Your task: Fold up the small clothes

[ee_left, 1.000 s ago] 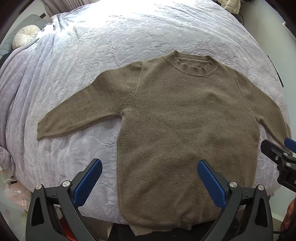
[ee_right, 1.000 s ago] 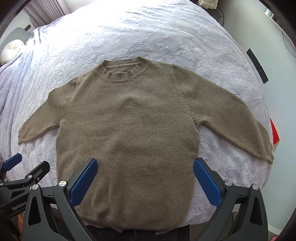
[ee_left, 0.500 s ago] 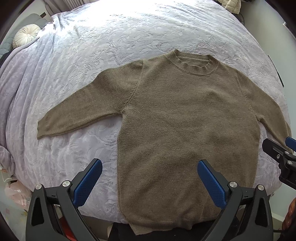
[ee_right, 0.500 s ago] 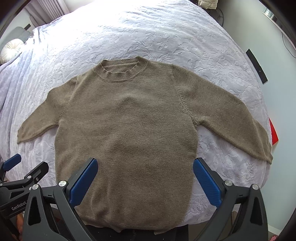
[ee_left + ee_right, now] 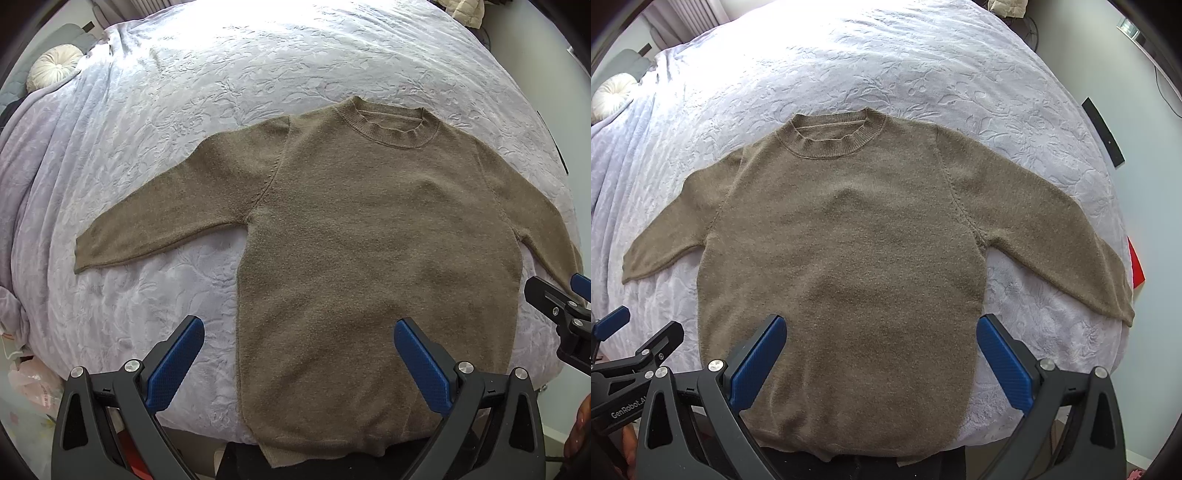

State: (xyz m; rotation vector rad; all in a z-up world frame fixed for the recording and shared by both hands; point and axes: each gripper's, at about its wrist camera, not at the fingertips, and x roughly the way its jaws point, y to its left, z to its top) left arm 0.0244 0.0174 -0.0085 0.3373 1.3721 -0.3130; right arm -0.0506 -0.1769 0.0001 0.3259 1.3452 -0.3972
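Both tongs held apart and empty above the near hem of an unfolded sweater.

Left gripper (image 5: 297,363): jaws spread wide, nothing clamped, poised over the hem's left corner. Right gripper (image 5: 881,360): jaws likewise spread, nothing held, poised over the hem's right half. Sweater (image 5: 373,236): olive-brown knit, laid flat and face up on the bedspread (image 5: 207,92) directly ahead of both tongs, ribbed collar (image 5: 393,125) at the far end, left sleeve (image 5: 177,214) and right sleeve (image 5: 1045,225) spread outward to either side. Step judged to be in hand: the approach before the first fold, none being yet made. Next move judged to call for a descent and a closing on a sleeve or hem edge, so that it can be carried across the body.
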